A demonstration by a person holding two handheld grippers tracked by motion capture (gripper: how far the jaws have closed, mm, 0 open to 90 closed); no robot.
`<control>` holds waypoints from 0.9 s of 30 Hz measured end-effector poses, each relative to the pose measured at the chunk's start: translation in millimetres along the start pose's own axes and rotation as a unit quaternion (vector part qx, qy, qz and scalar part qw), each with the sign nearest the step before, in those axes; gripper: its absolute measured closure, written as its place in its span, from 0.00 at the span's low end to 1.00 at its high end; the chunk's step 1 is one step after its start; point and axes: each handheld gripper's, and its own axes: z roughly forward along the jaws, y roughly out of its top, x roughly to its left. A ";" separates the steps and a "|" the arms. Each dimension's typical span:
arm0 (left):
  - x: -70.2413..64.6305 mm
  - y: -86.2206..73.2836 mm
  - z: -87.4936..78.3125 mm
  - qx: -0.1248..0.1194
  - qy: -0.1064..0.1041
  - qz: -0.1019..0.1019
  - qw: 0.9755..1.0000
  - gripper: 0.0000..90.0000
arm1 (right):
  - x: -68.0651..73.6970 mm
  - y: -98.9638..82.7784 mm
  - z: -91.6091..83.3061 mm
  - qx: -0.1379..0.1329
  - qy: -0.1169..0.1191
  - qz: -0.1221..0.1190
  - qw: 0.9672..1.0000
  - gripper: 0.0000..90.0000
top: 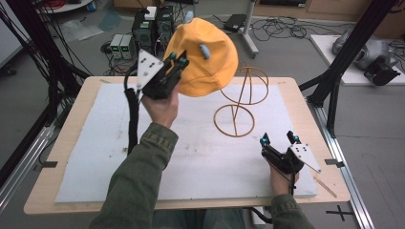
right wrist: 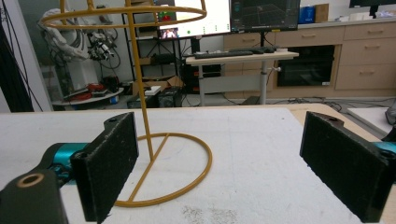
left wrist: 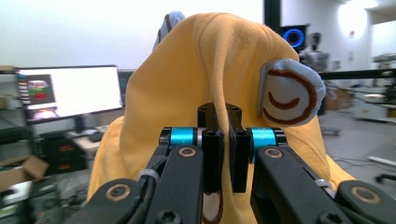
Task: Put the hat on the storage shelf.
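Yellow hat [top: 205,55] hangs in the air above the far side of the tabletop [top: 191,157], its fabric pinched in the left claw [top: 177,61]. The wire hat stand [top: 241,98] stands bare, so placing it there likely remains. The right claw [top: 279,139] rests released, holding nothing.

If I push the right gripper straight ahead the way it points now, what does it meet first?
Probably the wire stand. The right gripper is open and low over the table; the stand's base ring and upright sit ahead, slightly toward its left finger. Depth is unclear, so it may pass just beside the upright.
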 end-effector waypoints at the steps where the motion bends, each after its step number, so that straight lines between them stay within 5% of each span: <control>1: -3.9 1.8 9.2 0.005 -0.012 0.000 1.000 0.97 | 0.4 -0.4 0.2 0.002 0.001 0.001 1.000 0.12; 12: -39.2 -5.6 83.3 0.054 -0.090 -0.007 0.994 0.97 | -4.6 -1.2 -1.6 0.003 0.003 0.006 1.000 0.12; 20: -40.1 -23.2 105.4 0.112 -0.128 -0.039 0.985 0.97 | -0.4 -0.5 1.5 0.003 0.014 0.001 1.000 0.12; 24: -39.2 -30.2 107.2 0.150 -0.133 -0.031 0.979 0.97 | -0.8 -0.3 0.8 0.003 0.013 -0.001 1.000 0.12; 27: -39.1 -34.3 105.4 0.158 -0.133 -0.028 0.978 0.97 | -3.4 -0.1 0.1 0.000 0.008 0.000 1.000 0.12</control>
